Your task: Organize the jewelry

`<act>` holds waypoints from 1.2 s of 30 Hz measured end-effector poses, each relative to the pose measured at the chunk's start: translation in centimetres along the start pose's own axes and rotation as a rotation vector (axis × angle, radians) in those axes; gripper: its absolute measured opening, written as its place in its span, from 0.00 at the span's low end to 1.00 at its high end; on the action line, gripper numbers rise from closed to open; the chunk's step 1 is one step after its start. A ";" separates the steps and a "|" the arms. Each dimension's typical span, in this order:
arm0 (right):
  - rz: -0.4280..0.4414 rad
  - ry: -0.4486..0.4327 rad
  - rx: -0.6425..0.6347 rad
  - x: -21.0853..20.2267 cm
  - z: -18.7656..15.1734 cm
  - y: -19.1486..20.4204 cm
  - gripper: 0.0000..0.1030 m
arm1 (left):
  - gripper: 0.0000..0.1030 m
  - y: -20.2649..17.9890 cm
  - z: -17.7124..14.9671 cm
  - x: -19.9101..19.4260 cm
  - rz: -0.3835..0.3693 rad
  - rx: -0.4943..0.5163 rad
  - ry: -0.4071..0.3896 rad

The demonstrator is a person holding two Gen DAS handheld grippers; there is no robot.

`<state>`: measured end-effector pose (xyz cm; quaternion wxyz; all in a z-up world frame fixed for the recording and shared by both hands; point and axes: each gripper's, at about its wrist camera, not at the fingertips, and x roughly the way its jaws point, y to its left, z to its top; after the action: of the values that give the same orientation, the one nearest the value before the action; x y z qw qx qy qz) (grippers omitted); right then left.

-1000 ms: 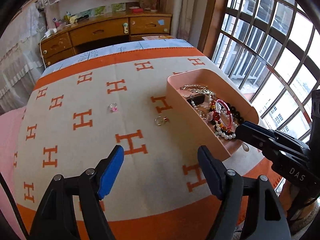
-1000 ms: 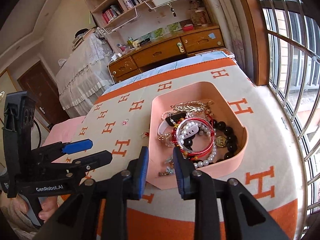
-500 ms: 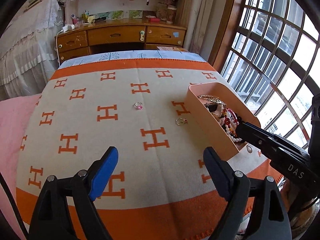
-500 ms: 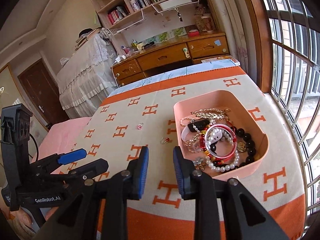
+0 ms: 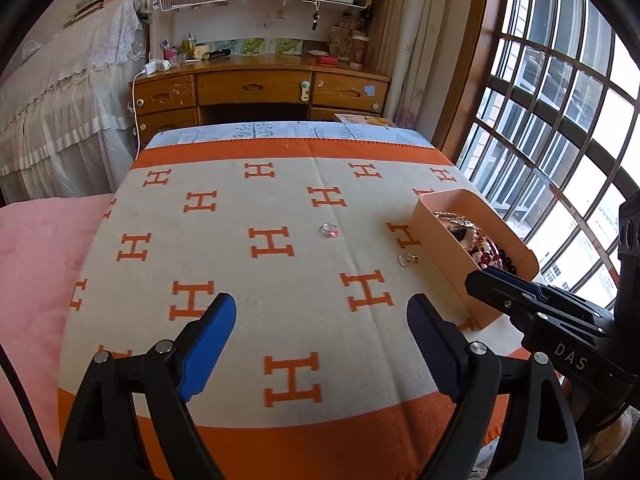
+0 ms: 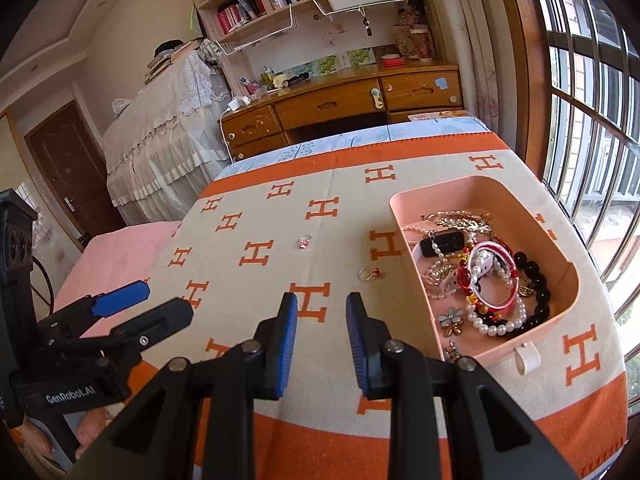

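A pink tray (image 6: 520, 196) (image 5: 444, 224) holds several bracelets, bead strings and a watch on the right of the orange-and-cream blanket. A ring with a pink stone (image 5: 330, 230) (image 6: 305, 241) lies mid-blanket. A ring with a red stone (image 5: 407, 259) (image 6: 369, 273) lies just left of the tray. My left gripper (image 5: 322, 324) is wide open and empty, above the near part of the blanket. My right gripper (image 6: 321, 320) is narrowly open and empty, near the tray's front left corner; it also shows in the left wrist view (image 5: 500, 284).
The blanket (image 5: 280, 312) covers a table whose right edge runs along a barred window (image 5: 560, 120). A pink cushion (image 5: 36, 264) lies to the left. A wooden desk (image 5: 260, 88) and a covered bed (image 5: 60, 112) stand beyond.
Both grippers have pulled back and up from the tray, so more of the blanket and room shows. The right gripper has shifted left of the tray. The rings have not moved.
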<state>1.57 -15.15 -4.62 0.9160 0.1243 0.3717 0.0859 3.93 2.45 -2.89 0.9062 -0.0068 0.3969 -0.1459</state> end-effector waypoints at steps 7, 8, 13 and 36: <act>-0.045 0.067 0.036 3.5 -0.2 0.3 0.25 | 0.84 4.4 2.0 2.9 0.046 0.003 0.027; -0.058 0.074 0.043 4.0 -0.1 0.2 0.25 | 0.84 4.8 2.2 3.6 0.046 0.006 0.034; -0.130 0.087 0.076 6.3 0.2 -0.5 0.25 | 0.84 5.6 3.2 7.4 -0.013 0.014 0.099; -0.282 0.139 0.045 12.2 2.2 -0.6 0.13 | 0.65 3.3 5.9 15.7 -0.172 -0.098 0.221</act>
<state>11.84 -13.07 -11.32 0.8879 0.0852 0.4499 -0.0435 19.13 0.78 -10.58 0.8397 -0.0688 0.4987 -0.2035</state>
